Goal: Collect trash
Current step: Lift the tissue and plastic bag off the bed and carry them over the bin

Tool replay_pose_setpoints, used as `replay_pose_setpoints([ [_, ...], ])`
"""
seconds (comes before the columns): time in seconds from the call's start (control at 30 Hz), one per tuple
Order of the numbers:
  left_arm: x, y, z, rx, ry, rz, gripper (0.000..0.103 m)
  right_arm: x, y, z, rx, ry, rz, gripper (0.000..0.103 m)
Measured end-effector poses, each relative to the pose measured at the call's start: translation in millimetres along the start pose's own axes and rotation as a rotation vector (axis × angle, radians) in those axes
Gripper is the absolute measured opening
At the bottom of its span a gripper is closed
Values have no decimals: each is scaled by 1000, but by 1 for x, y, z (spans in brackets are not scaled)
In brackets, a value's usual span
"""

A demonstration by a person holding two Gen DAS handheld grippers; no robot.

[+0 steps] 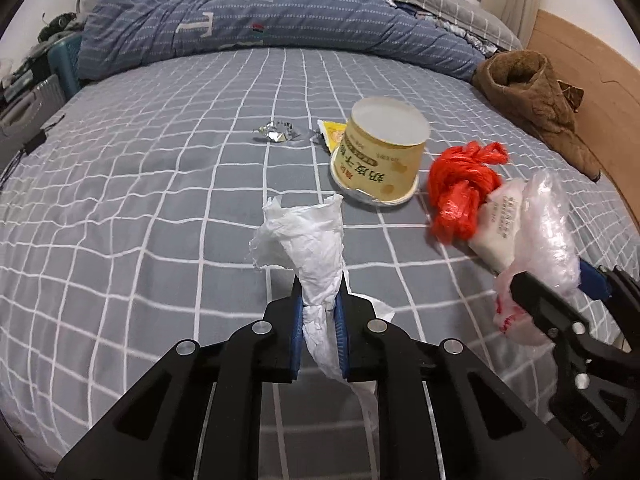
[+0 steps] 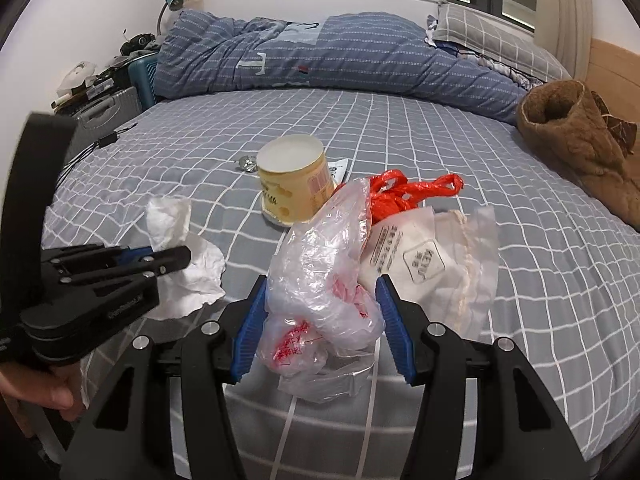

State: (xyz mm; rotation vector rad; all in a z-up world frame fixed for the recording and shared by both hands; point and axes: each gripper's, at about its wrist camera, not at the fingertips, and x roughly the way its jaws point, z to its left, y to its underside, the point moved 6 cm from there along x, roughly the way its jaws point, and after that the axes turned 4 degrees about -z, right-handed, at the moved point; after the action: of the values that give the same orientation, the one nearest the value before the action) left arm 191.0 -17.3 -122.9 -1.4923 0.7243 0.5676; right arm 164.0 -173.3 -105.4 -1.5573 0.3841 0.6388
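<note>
Holding two loads at once. Left gripper (image 1: 320,300) is clamped fully on a crumpled white paper tissue (image 1: 304,240), blue pads pinching its waist, loose ends flaring above and trailing below. Right gripper (image 2: 320,320) sits part open, squeezed on a crumpled clear plastic bag with red print (image 2: 320,292), which fills the gap between its pads; a white printed paper packet (image 2: 416,260) and the knotted red plastic bag (image 2: 400,196) appear bunched with it (can't tell if the red one is actually gripped or just lying behind). Both loads seem clear of the grey checked bedsheet (image 1: 140,200), probably ready to carry off together.

Still to collect, farther out near the middle: upturned yellow paper cup (image 1: 380,152) lying mouth-down on its foil lid, small yellow sachet (image 1: 332,136) touching its left side, crumpled silver foil wrapper (image 1: 276,132) just left of that.

Not trash, I'd judge: brown fleece garment (image 1: 532,96) far right, rolled blue striped quilt (image 1: 260,16) along the far edge. No bin visible in either view.
</note>
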Motion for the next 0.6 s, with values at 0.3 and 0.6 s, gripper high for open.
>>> replay_pose_setpoints([
  [0.3, -43, 27, -5, 9, 7, -39, 13, -32, 23, 9, 17, -16, 4, 52],
  [0.6, -72, 56, -3, -6, -1, -32, 13, -62, 42, 11, 36, -9, 13, 52],
])
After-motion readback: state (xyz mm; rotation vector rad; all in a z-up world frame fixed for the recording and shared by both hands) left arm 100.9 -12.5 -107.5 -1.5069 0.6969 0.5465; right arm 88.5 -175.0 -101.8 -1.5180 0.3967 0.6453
